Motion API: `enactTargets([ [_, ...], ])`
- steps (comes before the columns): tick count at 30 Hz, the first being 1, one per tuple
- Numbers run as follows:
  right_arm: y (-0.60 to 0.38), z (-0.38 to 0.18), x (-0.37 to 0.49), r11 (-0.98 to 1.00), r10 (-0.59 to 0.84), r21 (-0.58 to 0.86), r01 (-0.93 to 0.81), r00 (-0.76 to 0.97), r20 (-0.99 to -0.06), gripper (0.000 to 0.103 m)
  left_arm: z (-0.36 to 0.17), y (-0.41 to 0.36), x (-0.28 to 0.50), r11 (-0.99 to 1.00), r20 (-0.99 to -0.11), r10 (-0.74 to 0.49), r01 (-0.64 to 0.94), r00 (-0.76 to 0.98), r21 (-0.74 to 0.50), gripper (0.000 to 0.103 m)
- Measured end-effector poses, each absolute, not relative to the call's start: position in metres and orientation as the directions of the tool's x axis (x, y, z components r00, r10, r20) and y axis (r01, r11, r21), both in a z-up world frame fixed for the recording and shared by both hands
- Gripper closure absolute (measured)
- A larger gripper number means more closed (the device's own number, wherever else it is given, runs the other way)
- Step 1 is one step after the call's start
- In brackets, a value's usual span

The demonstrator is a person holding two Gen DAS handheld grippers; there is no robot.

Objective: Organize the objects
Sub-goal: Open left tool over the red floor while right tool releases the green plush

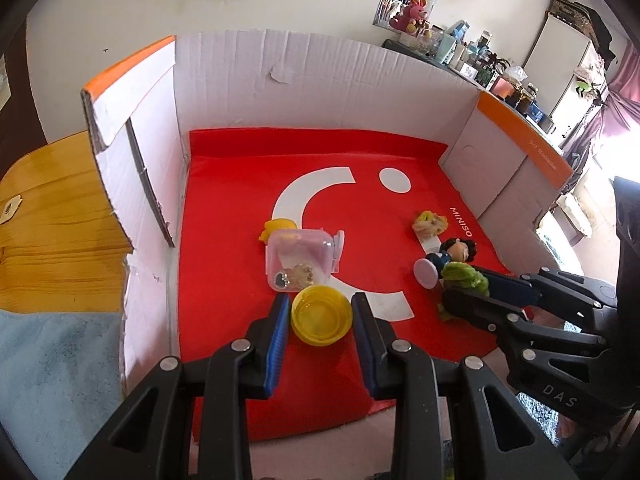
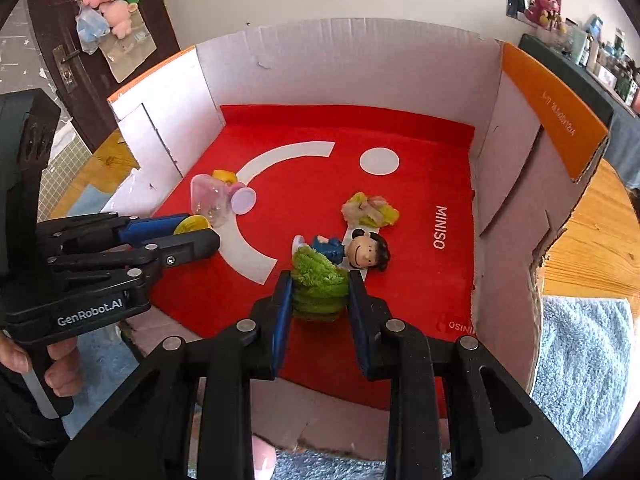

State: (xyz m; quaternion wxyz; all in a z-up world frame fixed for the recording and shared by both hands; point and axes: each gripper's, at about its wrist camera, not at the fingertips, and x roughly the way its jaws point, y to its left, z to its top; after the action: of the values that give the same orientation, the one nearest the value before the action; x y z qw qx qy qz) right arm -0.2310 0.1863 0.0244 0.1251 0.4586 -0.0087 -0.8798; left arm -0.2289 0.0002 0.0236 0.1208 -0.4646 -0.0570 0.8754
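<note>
Red bag material (image 1: 224, 320) marked MINISO lines the floor of the open cardboard box (image 1: 320, 76), and both grippers reach down over it. The left gripper (image 1: 320, 312) has its jaws pinching a yellow cap (image 1: 321, 314), just in front of a clear pink container (image 1: 300, 260). The right gripper (image 2: 320, 292) has its jaws clamped on a fuzzy green item (image 2: 319, 284), touching a lying dark-haired figurine (image 2: 352, 252) near a crumpled yellowish item (image 2: 370, 210).
</note>
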Motion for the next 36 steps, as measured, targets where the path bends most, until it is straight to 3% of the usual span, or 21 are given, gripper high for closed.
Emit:
enactTargets([
  [22, 0.187, 0.024, -0.232, -0.968, -0.236, 0.140, 0.210, -0.552, -0.800, 0.077, 0.025, 0.000, -0.229, -0.968, -0.797, 0.249, -0.155, -0.551, -0.196, 0.070],
  [36, 0.185, 0.027, -0.228, -0.969, -0.225, 0.126, 0.212, -0.556, -0.800, 0.075, 0.037, -0.004, -0.227, -0.969, -0.780, 0.247, -0.154, -0.575, -0.193, 0.056],
])
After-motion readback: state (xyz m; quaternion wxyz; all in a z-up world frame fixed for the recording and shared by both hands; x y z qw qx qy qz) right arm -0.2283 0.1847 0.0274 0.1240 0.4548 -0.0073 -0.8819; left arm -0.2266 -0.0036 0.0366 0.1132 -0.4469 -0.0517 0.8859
